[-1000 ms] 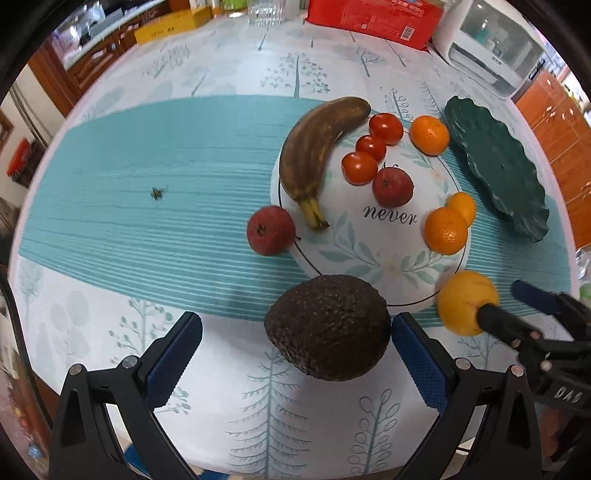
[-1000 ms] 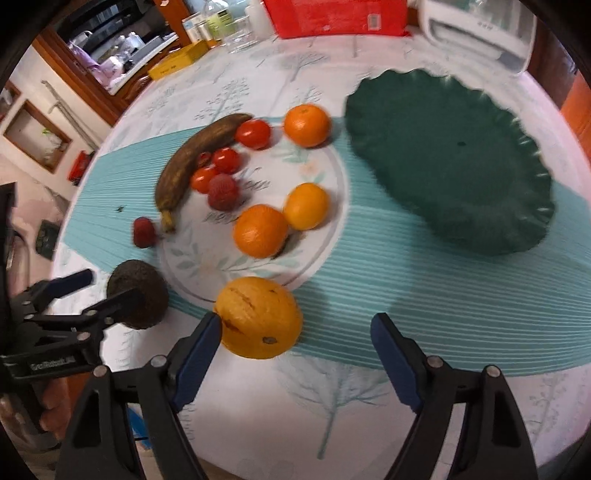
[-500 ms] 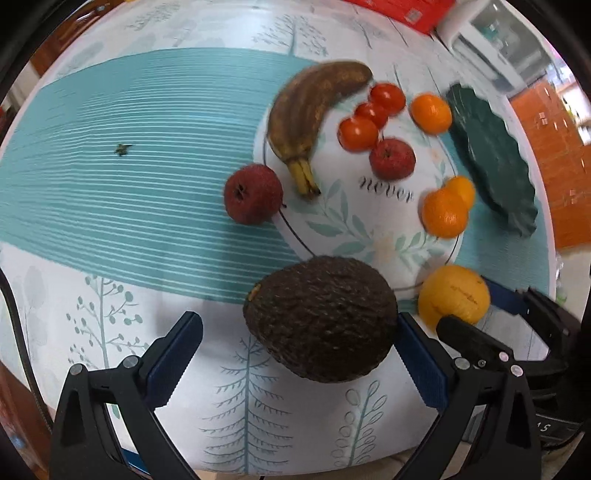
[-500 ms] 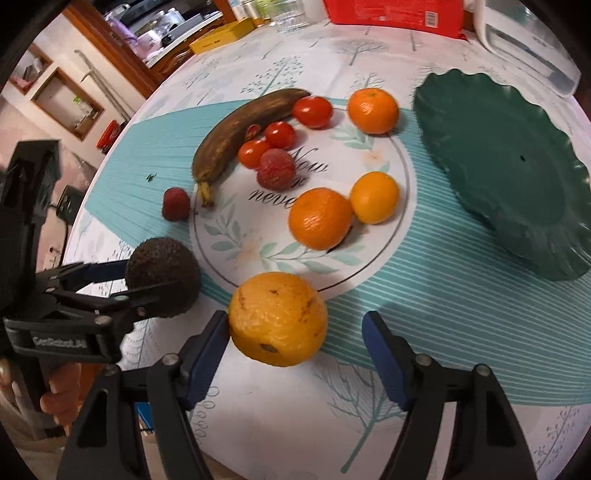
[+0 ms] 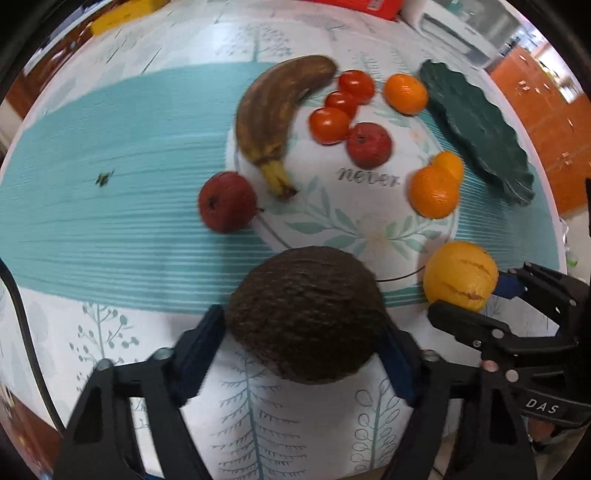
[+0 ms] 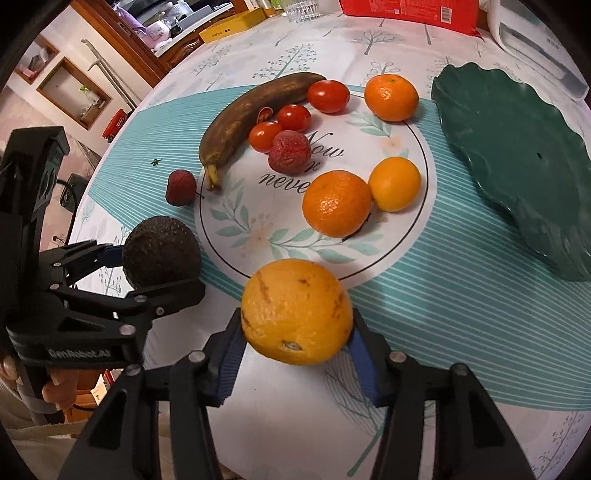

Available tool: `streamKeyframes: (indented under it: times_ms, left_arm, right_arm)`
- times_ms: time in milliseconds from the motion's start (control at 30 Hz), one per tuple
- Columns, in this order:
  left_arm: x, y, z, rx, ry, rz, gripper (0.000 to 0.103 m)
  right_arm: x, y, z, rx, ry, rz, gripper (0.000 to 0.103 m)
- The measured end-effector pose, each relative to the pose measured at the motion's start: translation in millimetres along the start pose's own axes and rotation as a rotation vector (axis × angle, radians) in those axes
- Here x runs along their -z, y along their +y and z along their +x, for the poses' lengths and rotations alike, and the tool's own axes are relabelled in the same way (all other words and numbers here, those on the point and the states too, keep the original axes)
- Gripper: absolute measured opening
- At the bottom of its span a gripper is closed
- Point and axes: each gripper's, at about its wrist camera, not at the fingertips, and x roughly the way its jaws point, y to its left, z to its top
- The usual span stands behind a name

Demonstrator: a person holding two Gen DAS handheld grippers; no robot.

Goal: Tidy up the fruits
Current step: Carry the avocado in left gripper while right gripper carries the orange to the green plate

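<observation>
Fruits lie across the round table point(image 6: 461, 295) in front of you, and you have two of them between your tools. At the left, your left gripper point(image 5: 306, 350) has just been closing and now pinches the avocado point(image 5: 306, 314) from both sides, its blue pads against the dark skin; the avocado's long axis runs across the gap from pad to pad, and it sits at the near edge of the printed circle. Beyond it, a red lychee point(image 5: 227, 202) rests on the teal stripes just beside the banana point(image 5: 273, 110), whose stem end points toward you and whose long axis curves away to the right. Inside the circle lie three tomatoes point(image 6: 328, 96), a second lychee point(image 6: 289, 152), and three small oranges point(image 6: 336, 208), two of them touching. Nearer you, your right gripper point(image 6: 295, 349) has also just been closing and squeezes the big yellow orange point(image 6: 295, 310), navel facing the camera. Farthest right, the dark green plate point(image 6: 517, 155) with its wavy rim holds nothing. Your tablecloth is white with tree prints and a teal striped band; a red box point(image 6: 410, 11) stands at the far edge, with wooden cabinets behind.
</observation>
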Motion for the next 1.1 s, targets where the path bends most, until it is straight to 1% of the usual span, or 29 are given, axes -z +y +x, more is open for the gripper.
streamKeyframes:
  times_ms: [100,267,367,467,533,667,800,833,867,967,1100]
  left_arm:
    - [1,-4,-1,-0.014,-0.03,0.0,0.072]
    - [6,-6,-8,-0.042,-0.056,-0.017,0.072]
    - [6,-5,-20,-0.036,-0.079,-0.017,0.072]
    - [1,-13,-36,-0.033,-0.113,0.005,0.072]
    - [-3,-19,-49,-0.014,-0.131,0.022,0.072]
    - [-22,-46,-76,0.025,-0.173,0.073,0.072]
    - [-56,-85,-99,0.056,-0.228,0.158,0.072]
    - [-65,-87,-104,0.061,-0.239,0.174,0.072]
    - [-76,-98,-110,0.068,-0.26,0.198,0.072]
    - [-100,-124,-118,0.086,-0.302,0.25,0.072]
    - [-134,-158,-115,0.103,-0.333,0.29,0.072]
  right_arm:
    - [1,0,0,0.002,-0.006,0.006,0.052]
    - [7,-4,-5,0.009,-0.025,0.019,0.052]
    - [10,-7,-14,0.008,-0.048,0.033,0.051]
    - [10,-9,-28,0.014,-0.083,0.045,0.051]
    - [8,-10,-39,0.018,-0.106,0.052,0.051]
    - [4,-17,-69,0.035,-0.178,0.075,0.051]
    - [-5,-34,-102,0.069,-0.268,0.113,0.051]
    - [-8,-38,-111,0.083,-0.292,0.124,0.051]
    - [-11,-45,-122,0.104,-0.326,0.139,0.051]
    - [-21,-62,-143,0.156,-0.387,0.173,0.051]
    - [-35,-90,-162,0.253,-0.451,0.237,0.052]
